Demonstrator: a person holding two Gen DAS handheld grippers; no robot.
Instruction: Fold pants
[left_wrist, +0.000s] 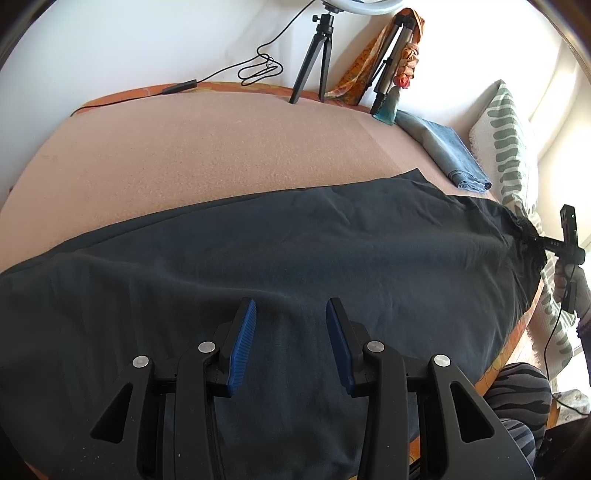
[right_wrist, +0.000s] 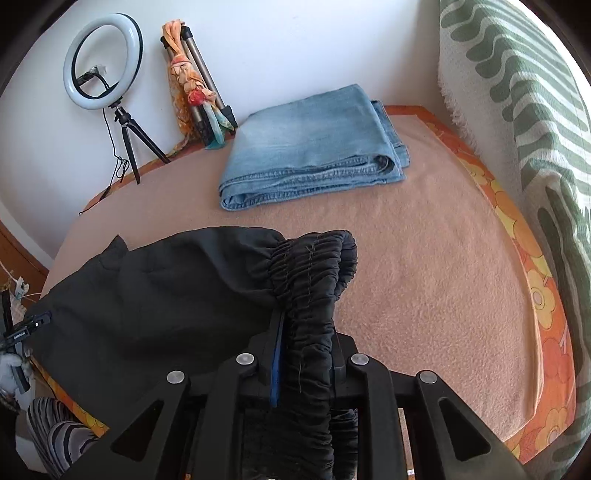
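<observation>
The black pants (left_wrist: 280, 243) lie spread lengthwise across the tan bed cover (left_wrist: 207, 147). Above their near part my left gripper (left_wrist: 291, 306) stands open, its blue pads (left_wrist: 243, 339) apart with nothing between them. At the far right end the right gripper (left_wrist: 543, 242) clamps the gathered waistband (left_wrist: 524, 229). In the right wrist view my right gripper (right_wrist: 308, 332) is shut on the elastic waistband (right_wrist: 314, 258), which bunches up between the fingers and is lifted off the cover. The pants (right_wrist: 155, 295) trail away to the left there.
Folded blue jeans (right_wrist: 310, 147) lie at the back of the bed. A ring light on a tripod (right_wrist: 103, 62) and a second tripod with a scarf (right_wrist: 195, 85) stand by the wall. A green-and-white blanket (right_wrist: 535, 110) borders the right side. A person's striped legging (left_wrist: 517, 398) is by the bed's edge.
</observation>
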